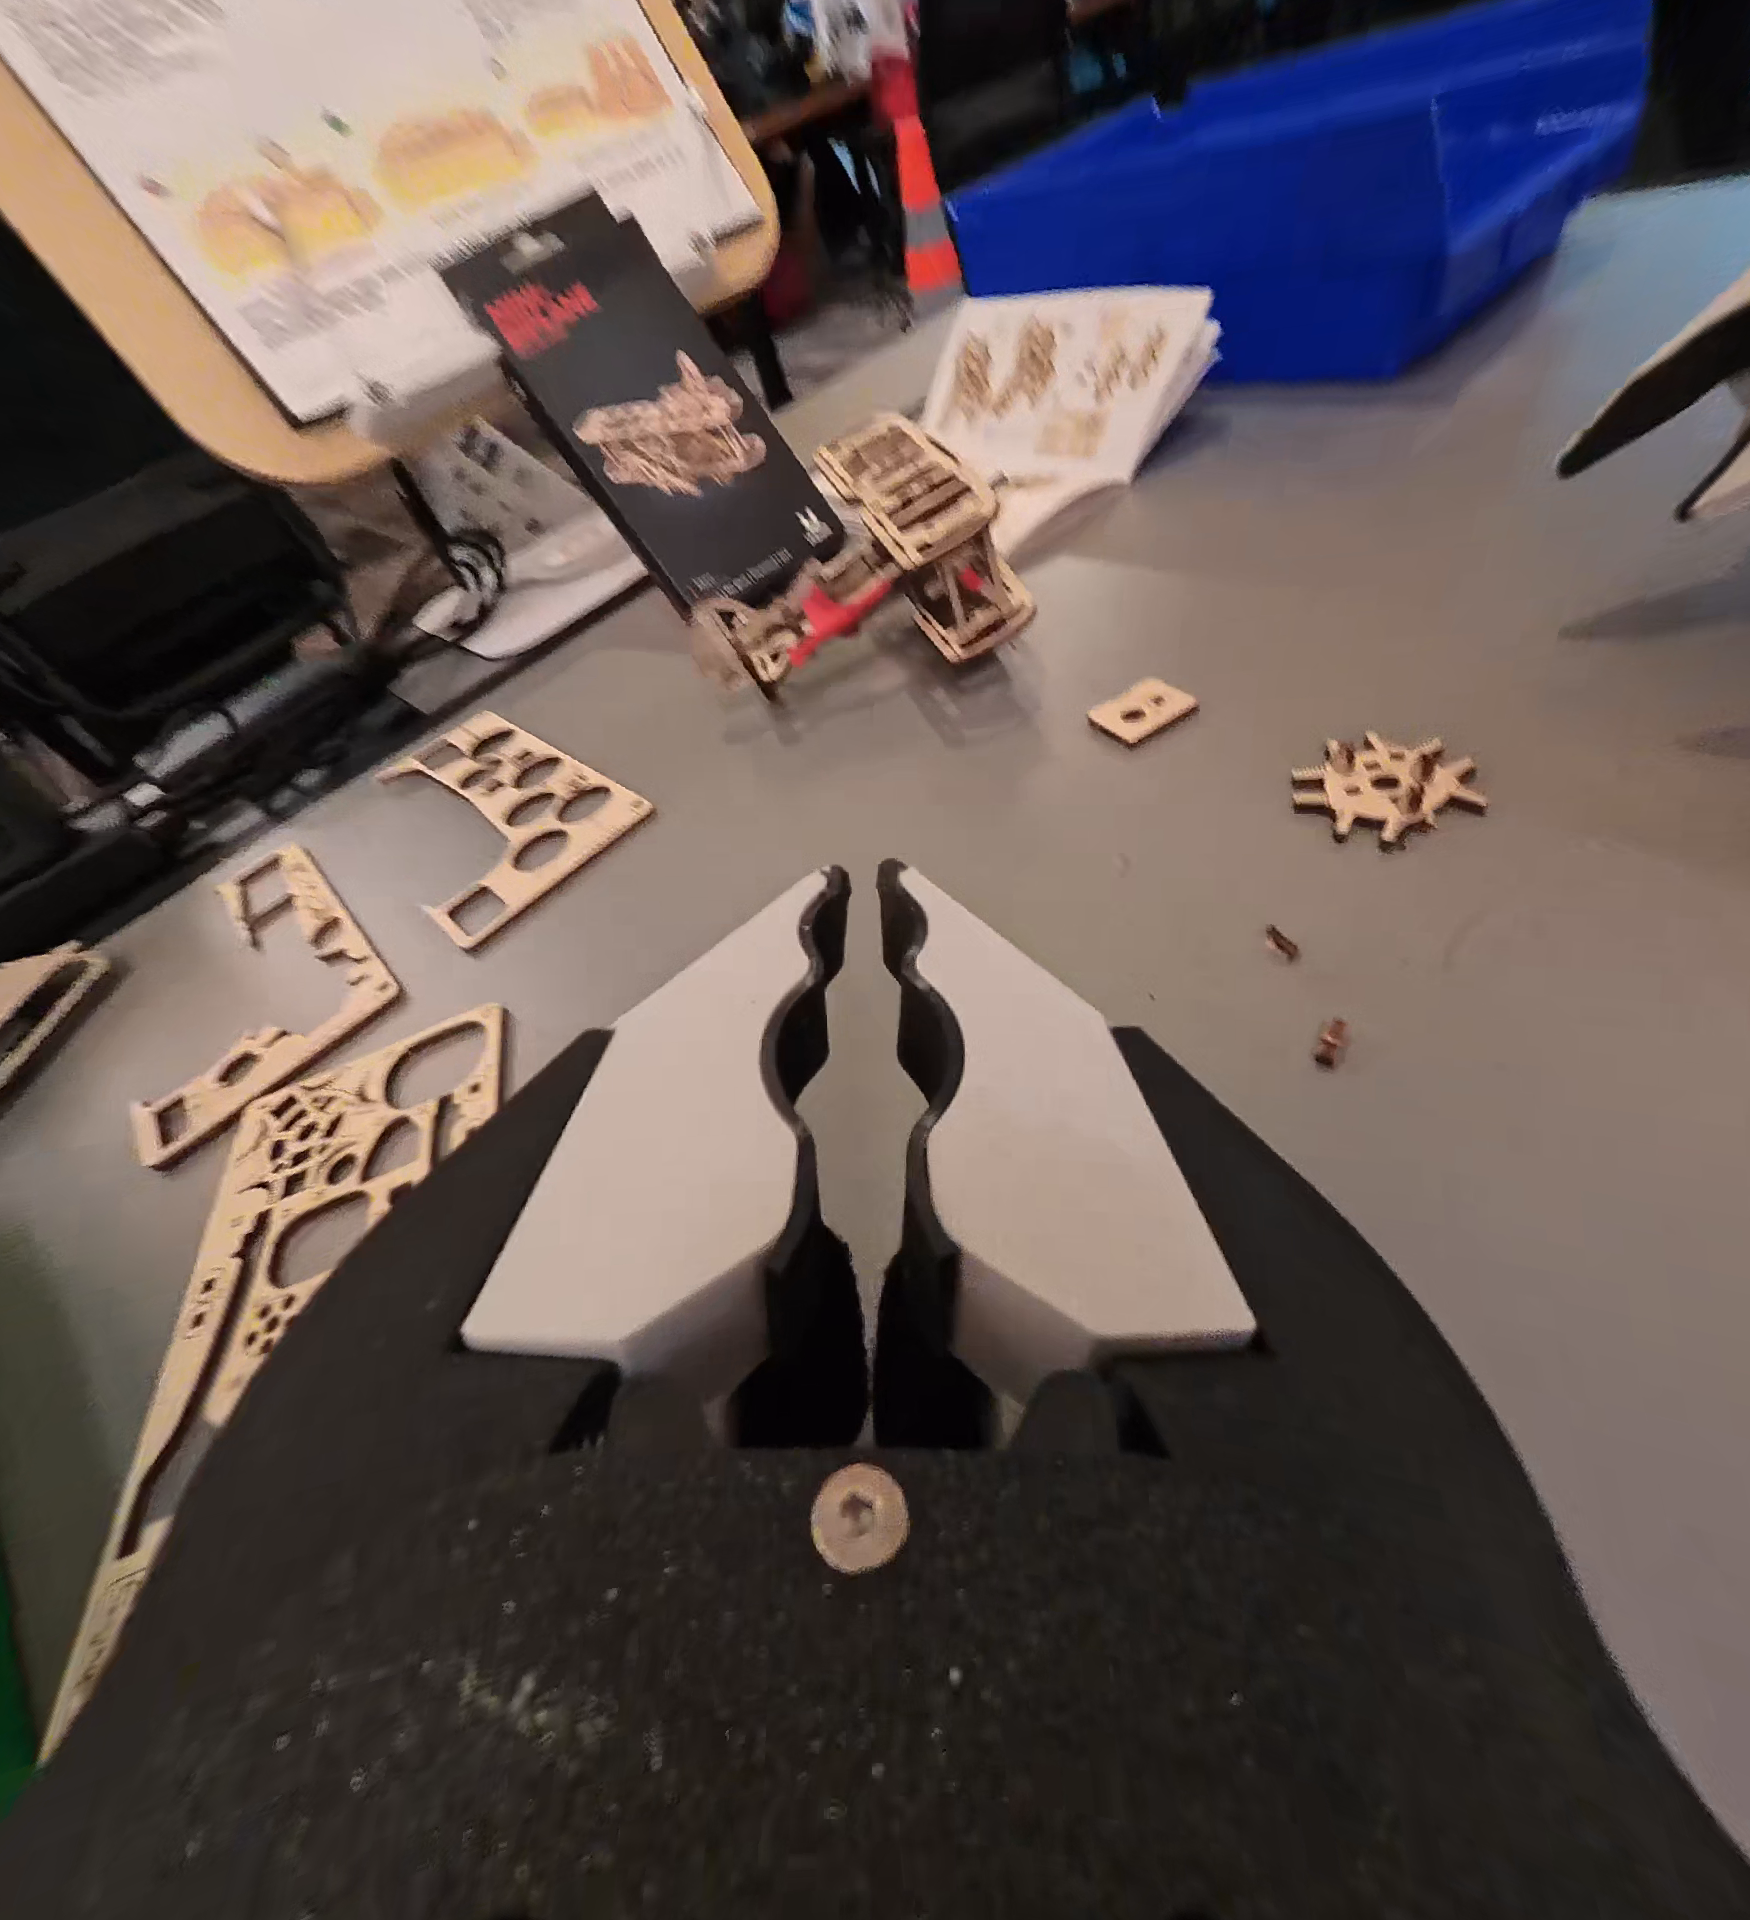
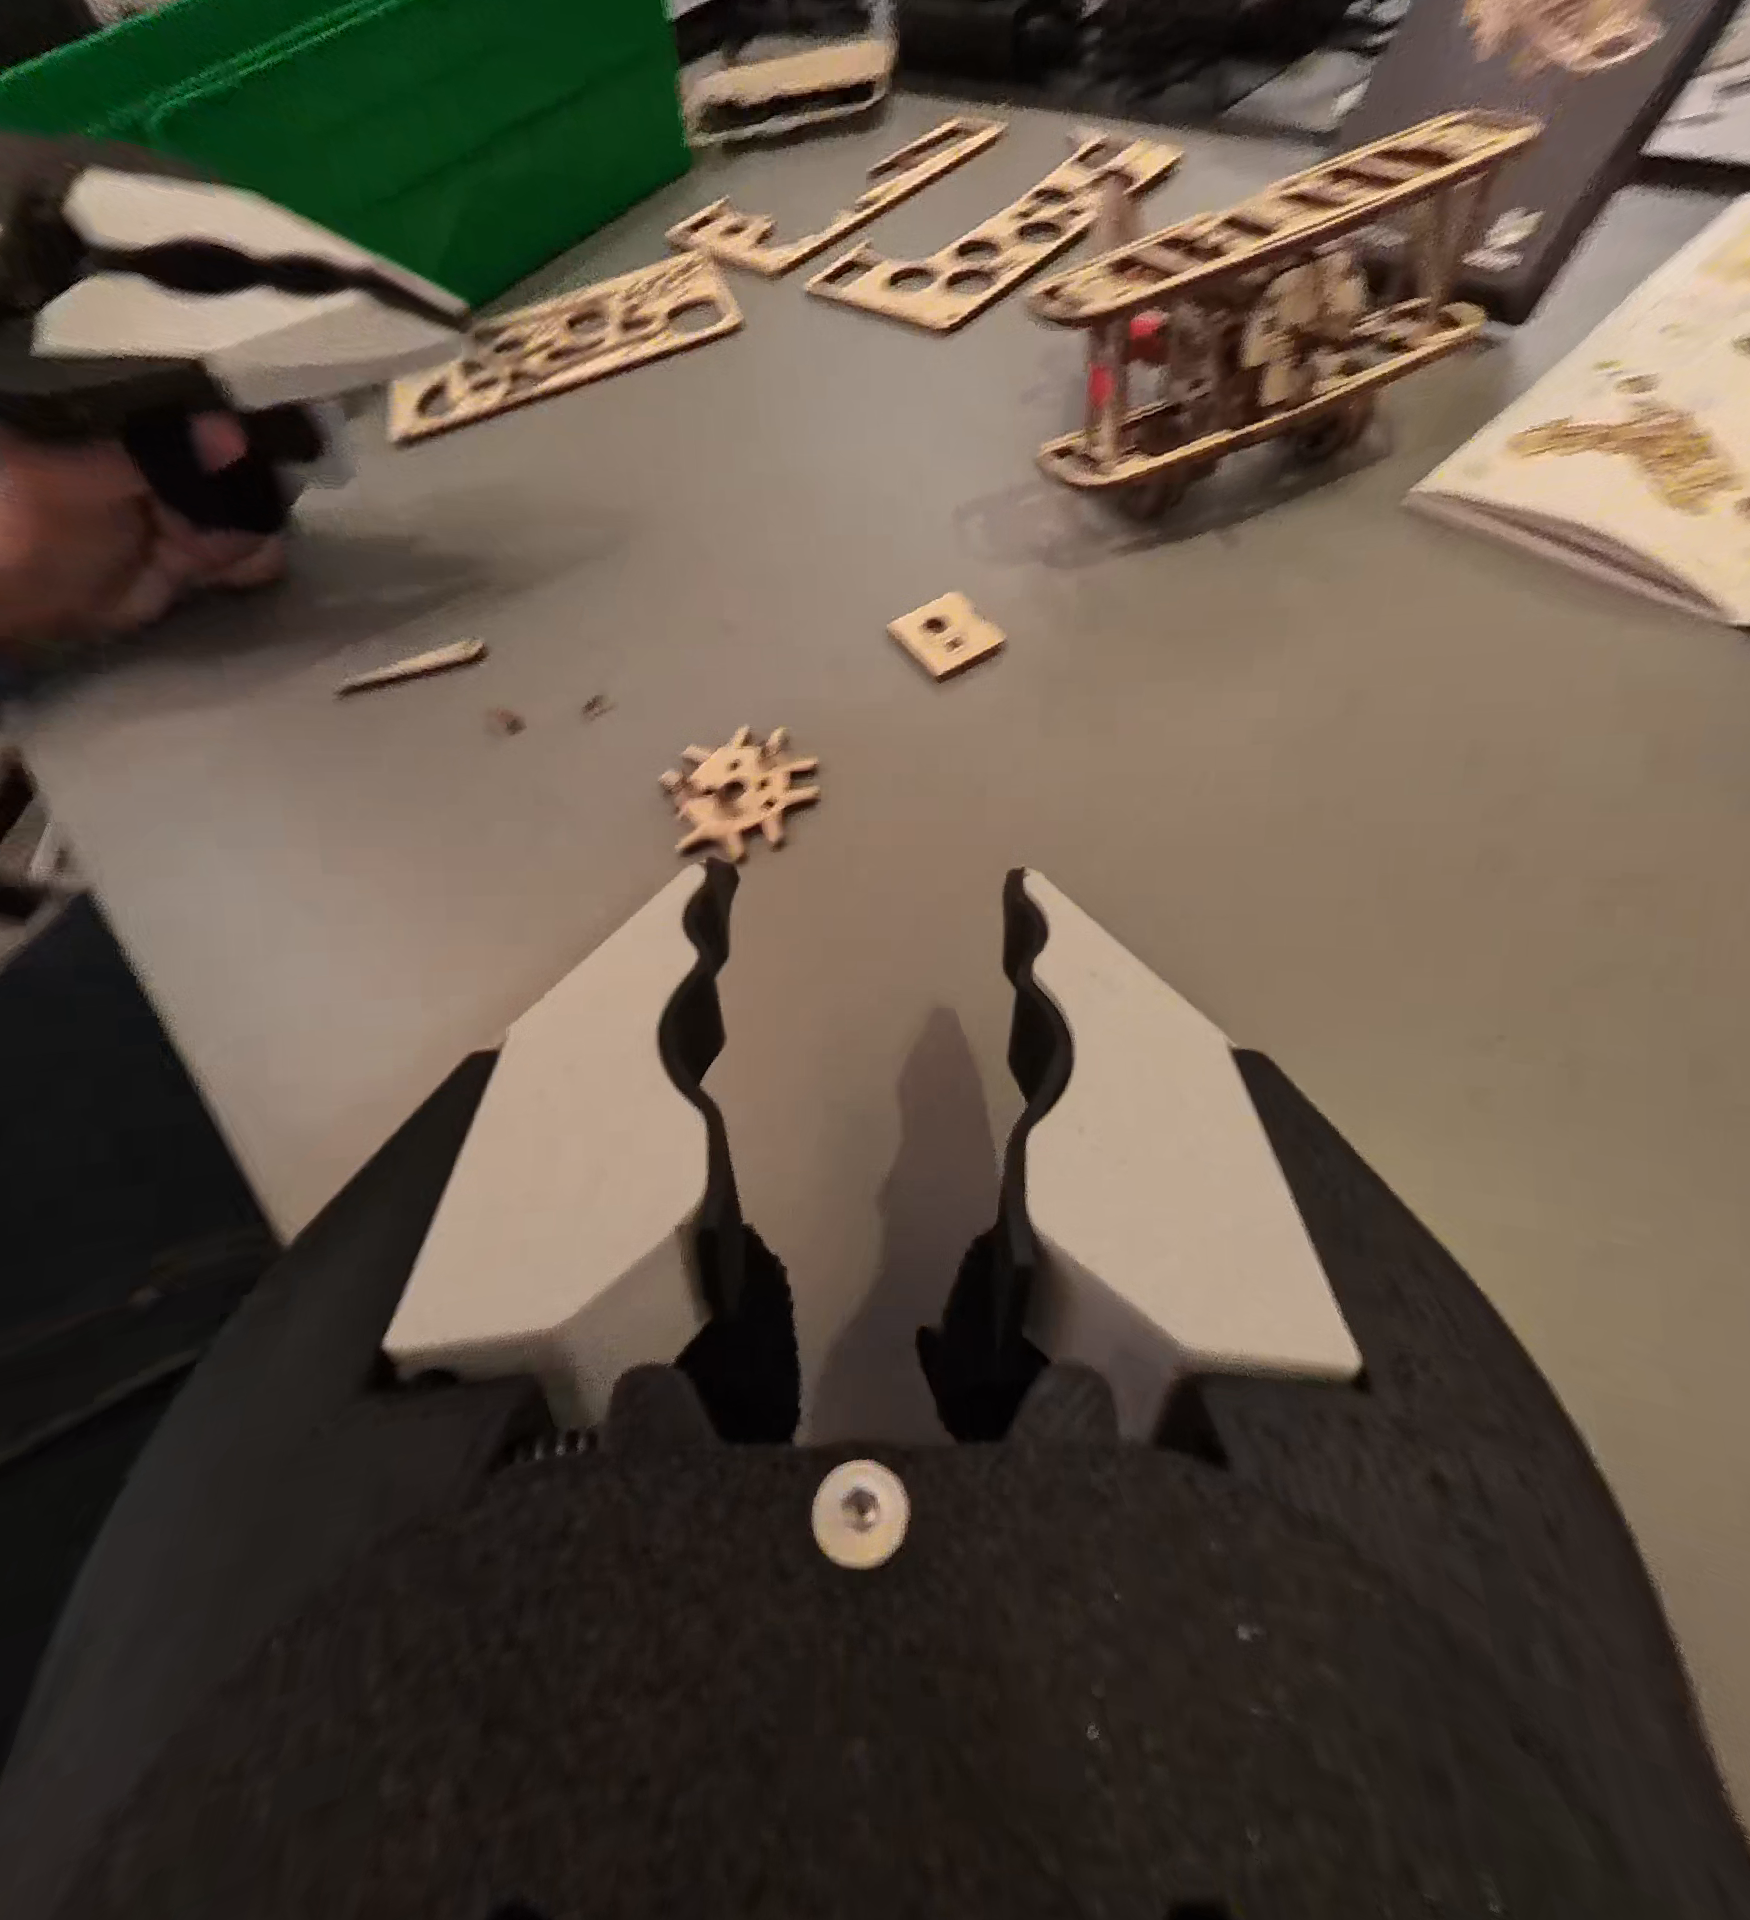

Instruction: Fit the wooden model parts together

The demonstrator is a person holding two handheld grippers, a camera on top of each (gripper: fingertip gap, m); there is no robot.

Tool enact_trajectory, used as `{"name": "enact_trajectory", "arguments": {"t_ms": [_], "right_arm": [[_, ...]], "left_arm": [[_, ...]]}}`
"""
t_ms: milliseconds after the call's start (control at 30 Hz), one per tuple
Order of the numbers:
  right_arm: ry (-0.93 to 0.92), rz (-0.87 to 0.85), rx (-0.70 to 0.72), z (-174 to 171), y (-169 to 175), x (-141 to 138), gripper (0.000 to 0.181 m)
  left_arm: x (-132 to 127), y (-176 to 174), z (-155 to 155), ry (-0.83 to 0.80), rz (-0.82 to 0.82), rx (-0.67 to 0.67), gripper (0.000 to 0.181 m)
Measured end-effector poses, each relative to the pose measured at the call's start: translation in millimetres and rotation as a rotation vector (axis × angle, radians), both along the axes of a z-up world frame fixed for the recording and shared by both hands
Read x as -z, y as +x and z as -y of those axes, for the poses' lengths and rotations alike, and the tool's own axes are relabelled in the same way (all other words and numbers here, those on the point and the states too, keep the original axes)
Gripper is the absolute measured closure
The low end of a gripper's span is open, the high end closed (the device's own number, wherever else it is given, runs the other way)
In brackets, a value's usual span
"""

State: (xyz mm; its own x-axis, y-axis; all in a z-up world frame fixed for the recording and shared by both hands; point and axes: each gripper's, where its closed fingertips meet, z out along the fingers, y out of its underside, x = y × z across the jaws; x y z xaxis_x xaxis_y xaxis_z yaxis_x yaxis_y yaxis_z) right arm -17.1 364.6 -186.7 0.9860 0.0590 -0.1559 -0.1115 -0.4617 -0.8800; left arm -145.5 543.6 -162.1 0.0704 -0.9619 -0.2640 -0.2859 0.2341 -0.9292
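A partly built wooden biplane model stands on the grey table at the back. A spiky gear-like wooden part lies flat, and a small square wooden plate lies beyond it. My left gripper is shut and empty, above the table. My right gripper is open and empty, its left fingertip just short of the spiky part. The left gripper also shows in the right wrist view, held by a hand.
Punched-out wooden sheets lie at the left. A thin wooden sliver and small dark bits lie on the table. A black box, an open booklet, a green bin and a blue bin ring the area. One gripper's finger ends stand about 25 centimeters off the other's. The small square wooden plate sits 12 centimeters or so from the ends of my right fingers. Look for it in the left wrist view too. The partly built wooden biplane model lies around 15 centimeters away from my left fingertips.
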Motion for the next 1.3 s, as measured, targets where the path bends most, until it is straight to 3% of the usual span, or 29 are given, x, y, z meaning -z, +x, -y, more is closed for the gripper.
{"name": "enact_trajectory", "arguments": {"t_ms": [133, 200, 300, 433, 733, 833, 967, 1067, 1167, 1300], "right_arm": [[0.099, -0.073, 0.15, -18, 23, -11, 0.129], [0.094, -0.082, 0.135, -25, 24, -8, 0.128], [0.035, 0.053, 0.102, -26, 34, -3, 0.129], [-0.005, 0.191, 0.162, -16, 61, 0, 0.132], [-0.022, 0.118, 0.51, -5, 142, 2, 0.133], [-0.089, 0.073, 0.495, -28, 154, 8, 0.133], [-0.087, 0.179, 0.432, -74, 161, -5, 0.136], [-0.111, 0.193, 0.427, -102, 180, -2, 0.125], [-0.182, 0.22, 0.504, -110, 218, 13, 0.114], [-0.269, 0.19, 0.556, -105, 237, 38, 0.107]], "left_arm": [[-4, 0, -5, 0.011, 0.03, -0.028, 0.176], [-5, 0, -10, -0.004, 0.037, -0.046, 0.176], [-8, -1, -19, -0.05, 0.056, -0.081, 0.176], [-8, -1, -31, -0.088, 0.06, -0.133, 0.176], [-3, 1, -45, -0.103, 0.034, -0.208, 0.175], [-1, 0, -54, -0.091, 0.02, -0.271, 0.175], [-2, -2, -63, -0.086, 0.028, -0.334, 0.175], [-2, -3, -65, -0.089, 0.03, -0.343, 0.175], [-2, -3, -65, -0.093, 0.027, -0.344, 0.175], [-2, -3, -70, -0.095, 0.028, -0.367, 0.176]]}}
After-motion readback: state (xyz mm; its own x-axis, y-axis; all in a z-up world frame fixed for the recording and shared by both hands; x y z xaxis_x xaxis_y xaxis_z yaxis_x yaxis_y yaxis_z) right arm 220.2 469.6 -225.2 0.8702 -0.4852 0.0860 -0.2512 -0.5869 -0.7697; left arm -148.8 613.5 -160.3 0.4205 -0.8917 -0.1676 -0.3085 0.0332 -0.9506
